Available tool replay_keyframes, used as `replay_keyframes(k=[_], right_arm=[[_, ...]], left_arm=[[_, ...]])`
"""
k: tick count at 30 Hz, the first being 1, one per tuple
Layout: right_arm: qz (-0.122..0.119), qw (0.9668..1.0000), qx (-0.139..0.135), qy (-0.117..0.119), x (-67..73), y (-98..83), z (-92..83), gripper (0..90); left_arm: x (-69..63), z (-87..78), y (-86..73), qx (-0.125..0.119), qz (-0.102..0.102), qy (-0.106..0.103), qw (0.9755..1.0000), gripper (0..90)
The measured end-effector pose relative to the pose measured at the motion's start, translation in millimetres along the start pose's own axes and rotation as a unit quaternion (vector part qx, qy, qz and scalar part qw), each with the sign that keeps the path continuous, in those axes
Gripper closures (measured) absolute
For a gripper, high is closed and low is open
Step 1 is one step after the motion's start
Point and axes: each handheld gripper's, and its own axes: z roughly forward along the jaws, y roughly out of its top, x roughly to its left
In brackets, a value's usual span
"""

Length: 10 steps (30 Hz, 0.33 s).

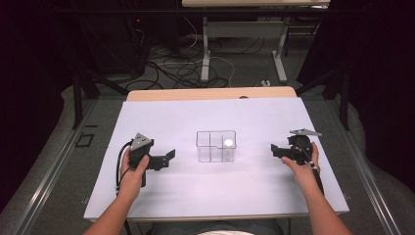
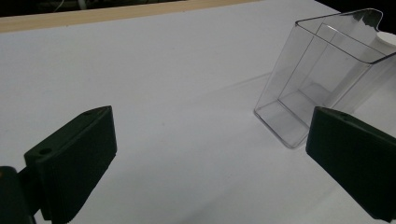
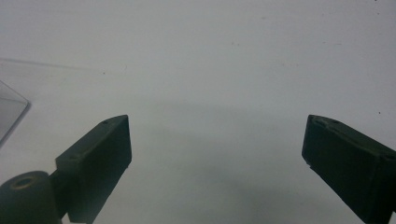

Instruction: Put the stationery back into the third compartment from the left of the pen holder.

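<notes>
A clear plastic box [image 1: 216, 146] with inner dividers stands at the middle of the white table [image 1: 171, 117]. A small white round object [image 1: 228, 143] lies in its back right compartment. My left gripper [image 1: 170, 155] rests left of the box, pointing at it, jaws wide apart and empty. In the left gripper view the clear box [image 2: 322, 79] stands ahead to the right, beyond my left gripper [image 2: 210, 144]. My right gripper [image 1: 275, 150] is held right of the box, open with nothing between its jaws. In the right gripper view, my right gripper [image 3: 217, 144] hovers over bare table, and a corner of the box [image 3: 10, 112] shows at the left.
The table's wooden far edge [image 1: 210, 93] lies behind the white surface. Beyond it are cables on the floor [image 1: 171, 68] and the legs of another table [image 1: 205, 49]. Dark rails and frames flank both sides.
</notes>
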Motion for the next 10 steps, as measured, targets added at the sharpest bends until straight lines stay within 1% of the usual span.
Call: replay_keyframes(k=[1, 2, 5, 6, 10], right_arm=[[0.001, 1.0, 0.0, 0.001, 0.2, -0.1, 0.2, 7.8], [0.001, 1.0, 0.0, 0.001, 0.5, -0.3, 0.3, 7.8], [-0.001, 1.0, 0.002, 0.003, 1.4, -0.7, 0.4, 7.8], [0.0, 1.0, 0.002, 0.004, 1.6, -0.8, 0.5, 7.8], [0.002, 1.0, 0.005, 0.004, 1.0, -1.4, 1.8, 7.3]], left_arm=[[0.7, 0.2, 0.3, -0.002, 0.006, 0.0, 1.0, 1.7], [0.3, 0.5, 0.1, -0.002, 0.002, -0.001, 1.0, 1.7], [0.2, 0.7, 0.2, 0.0, 0.003, -0.001, 1.0, 1.7], [0.5, 0.6, 0.3, 0.001, 0.006, -0.001, 1.0, 1.7], [-0.3, 0.9, 0.2, 0.002, 0.004, -0.001, 1.0, 1.7]])
